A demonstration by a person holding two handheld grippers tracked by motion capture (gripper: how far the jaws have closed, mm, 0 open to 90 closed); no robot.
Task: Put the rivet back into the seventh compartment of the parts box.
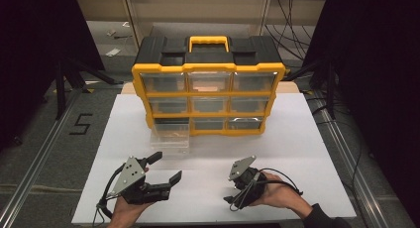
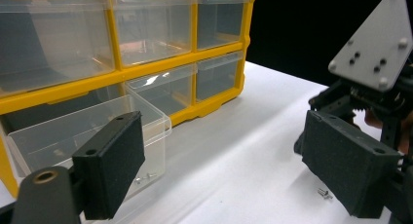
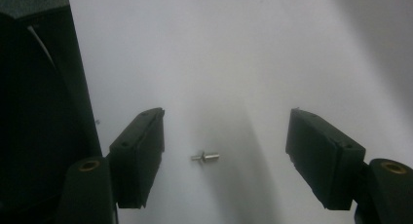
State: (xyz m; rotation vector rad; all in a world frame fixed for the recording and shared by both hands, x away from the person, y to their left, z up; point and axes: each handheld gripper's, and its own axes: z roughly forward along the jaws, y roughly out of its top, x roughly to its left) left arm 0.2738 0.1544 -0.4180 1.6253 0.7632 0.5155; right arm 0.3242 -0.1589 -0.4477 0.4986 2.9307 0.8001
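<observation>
Small metal screw (image 3: 205, 157) lies on white table (image 3: 234, 63), between jaws of right tool (image 3: 224, 158), nearer its left-hand jaw, touching neither. Right tool open, holding nothing, pointing down at table. Left tool (image 2: 234, 160) wide open, empty, aimed at pulled-out clear drawer (image 2: 73, 136); drawer just ahead of its left-hand jaw, few tiny screws (image 2: 146, 177) on drawer floor. Behind drawer, yellow-and-black organizer (image 1: 208, 84) with clear drawers, most looking empty. In left gripper view, screw (image 2: 323, 193) lies by right-hand jaw, below right tool (image 2: 341, 117).

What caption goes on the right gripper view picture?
Right claw open over a tiny metal screw lying on the white table.
</observation>
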